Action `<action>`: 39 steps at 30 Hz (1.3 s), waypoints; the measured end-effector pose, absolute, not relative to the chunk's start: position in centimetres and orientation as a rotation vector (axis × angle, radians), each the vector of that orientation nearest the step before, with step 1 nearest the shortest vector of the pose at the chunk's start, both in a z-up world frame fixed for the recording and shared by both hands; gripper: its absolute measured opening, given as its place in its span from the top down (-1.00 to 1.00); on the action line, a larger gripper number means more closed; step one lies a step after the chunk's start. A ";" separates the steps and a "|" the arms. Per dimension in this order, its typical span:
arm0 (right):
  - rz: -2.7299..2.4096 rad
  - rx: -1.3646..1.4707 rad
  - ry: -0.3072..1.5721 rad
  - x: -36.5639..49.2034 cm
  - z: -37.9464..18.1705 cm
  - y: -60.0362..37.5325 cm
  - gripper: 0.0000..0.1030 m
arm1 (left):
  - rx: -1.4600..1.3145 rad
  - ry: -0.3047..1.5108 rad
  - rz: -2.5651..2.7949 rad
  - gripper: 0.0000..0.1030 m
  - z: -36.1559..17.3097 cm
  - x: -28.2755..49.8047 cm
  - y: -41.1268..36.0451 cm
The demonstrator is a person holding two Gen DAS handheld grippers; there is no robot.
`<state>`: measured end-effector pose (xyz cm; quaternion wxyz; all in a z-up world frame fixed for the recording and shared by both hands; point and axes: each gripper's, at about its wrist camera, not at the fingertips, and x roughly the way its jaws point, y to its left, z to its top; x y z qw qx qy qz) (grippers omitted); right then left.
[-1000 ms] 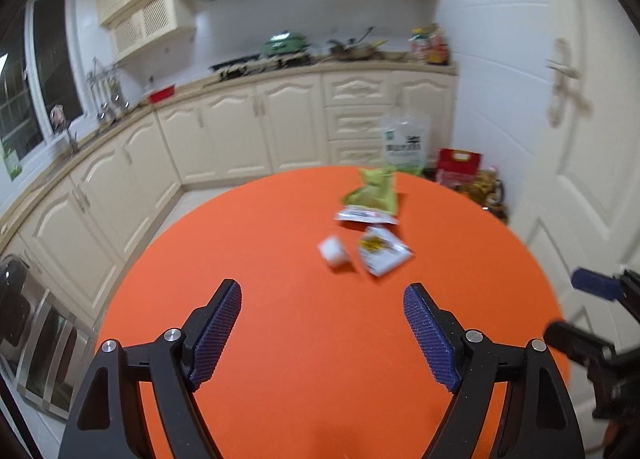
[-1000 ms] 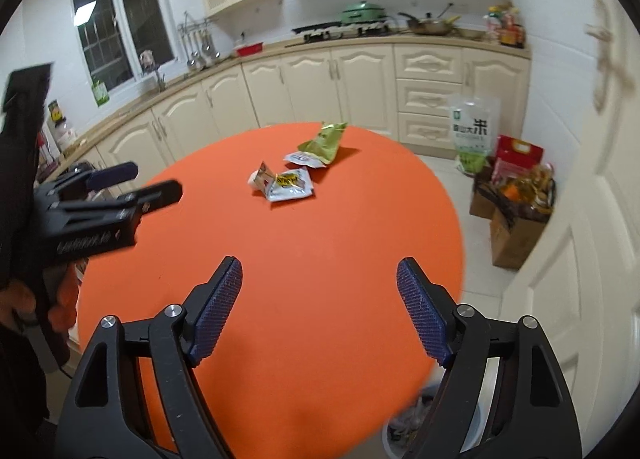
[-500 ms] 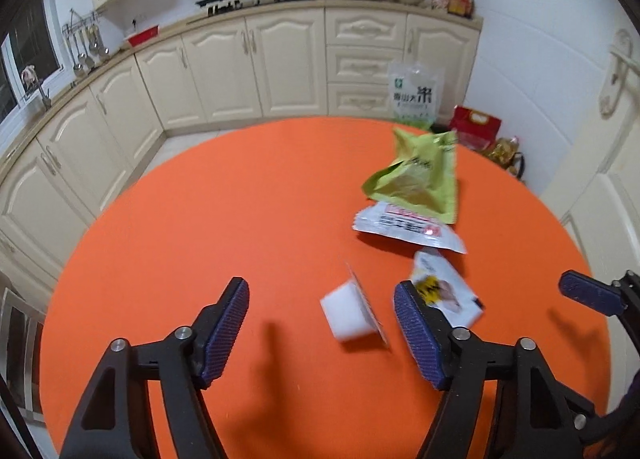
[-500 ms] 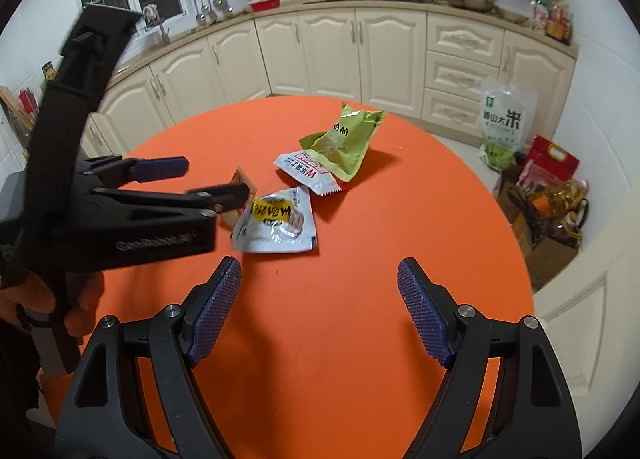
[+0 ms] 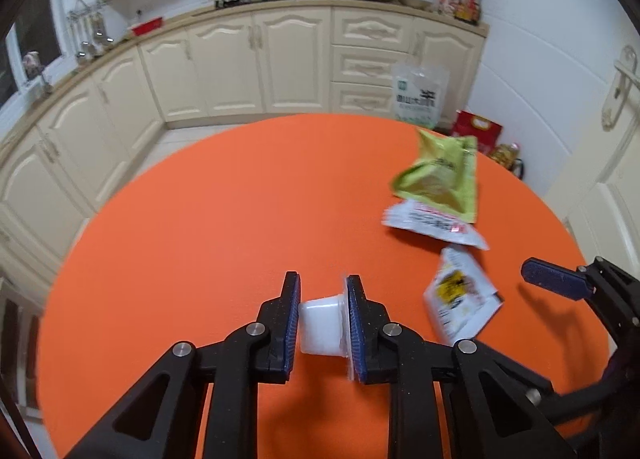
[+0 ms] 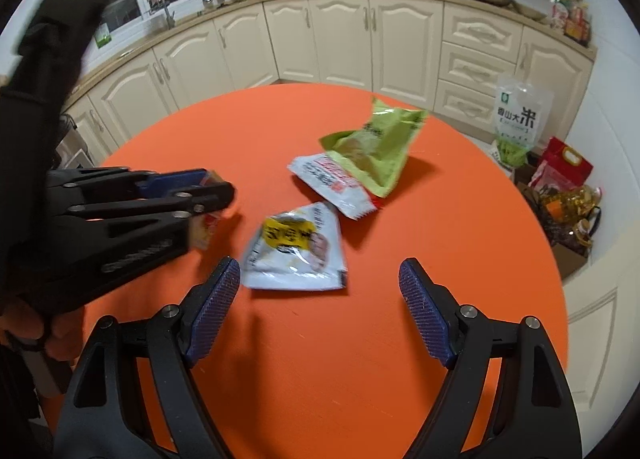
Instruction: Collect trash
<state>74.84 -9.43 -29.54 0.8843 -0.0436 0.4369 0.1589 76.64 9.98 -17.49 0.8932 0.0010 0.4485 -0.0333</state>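
Left gripper [image 5: 323, 313] clamped across small white plastic cup [image 5: 321, 326] (light, thin-walled, likely crushable). Right gripper [image 6: 320, 299] spread wide before yellow-labelled wrapper [image 6: 296, 255] on orange table [image 6: 440, 259].

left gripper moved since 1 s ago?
Yes. In the right wrist view the left gripper has advanced across the orange table toward the yellow-label wrapper, and its fingers have shut on the small white cup.
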 end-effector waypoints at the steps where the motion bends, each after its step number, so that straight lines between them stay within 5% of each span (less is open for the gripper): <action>1: 0.335 -0.093 0.913 75.0 -29.6 -8.8 -0.56 | 0.000 0.928 -0.066 0.64 -17.5 76.1 10.2; 8: 0.304 -0.148 0.951 76.8 -31.0 -6.1 -0.59 | 0.008 0.909 -0.065 0.64 -17.2 73.6 11.2; 17: 0.292 -0.250 0.948 75.9 -30.5 -4.7 0.29 | 0.009 0.896 -0.107 0.64 -15.4 68.5 10.7; 28: 0.397 -0.130 0.897 70.3 -27.8 -6.2 0.47 | 0.028 0.863 -0.114 0.64 -13.5 62.9 9.7; 30: 0.419 -0.111 0.895 69.0 -27.2 -6.7 0.84 | 0.030 0.849 -0.123 0.64 -13.1 61.2 9.3; 39: 0.416 -0.094 0.907 62.9 -27.5 -8.7 0.85 | 0.042 0.834 -0.149 0.64 -11.8 54.0 6.2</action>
